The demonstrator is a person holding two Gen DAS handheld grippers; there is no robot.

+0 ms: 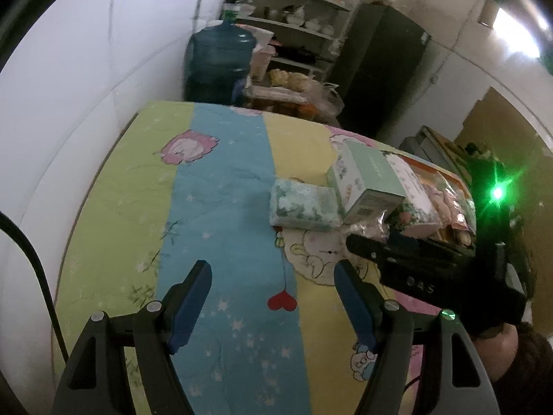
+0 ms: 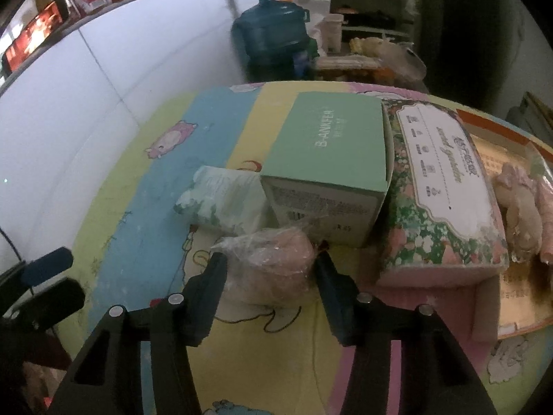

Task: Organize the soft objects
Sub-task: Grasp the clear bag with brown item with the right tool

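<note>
Right tongs closing around bagged soft item; left tongs idling wide open.

Bag, clear plastic over a pinkish soft lump, is lying on the surface at the near edge of the pile, just in front of the green box and right of the tissue pack. It is sitting squarely between the right fingers, broad side across the gap, both pads appearing to be touching its sides; firm grip not certain. Left tongs are holding nothing, hanging over bare cloth, left of the pile and farther from the bag.
</note>
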